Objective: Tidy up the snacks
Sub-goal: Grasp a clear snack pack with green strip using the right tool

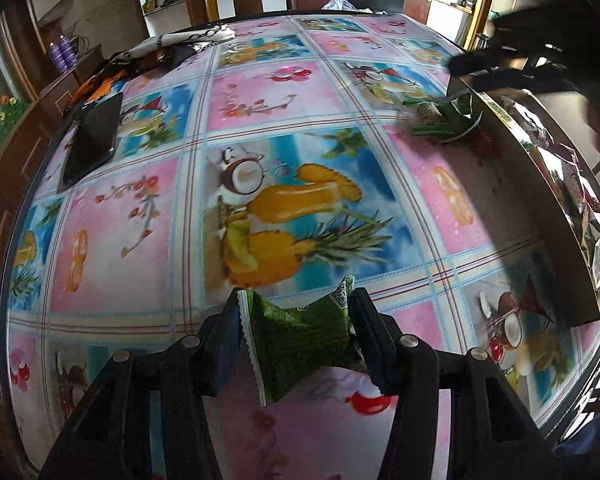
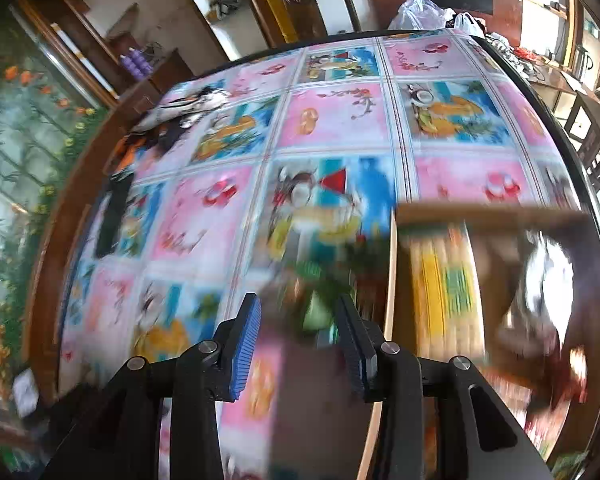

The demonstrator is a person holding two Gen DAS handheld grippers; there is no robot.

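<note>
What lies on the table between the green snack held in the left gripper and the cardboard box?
Only bare tablecloth, in the left wrist view. The snack sits in the left gripper; the box stands right of it.

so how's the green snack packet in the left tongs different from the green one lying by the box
The packet in the left tongs is pinched between the fingers and held above the tablecloth; the packet by the box lies loose on the tablecloth against the cardboard box. The held one looks sharp, the other blurred. Both are green.
</note>
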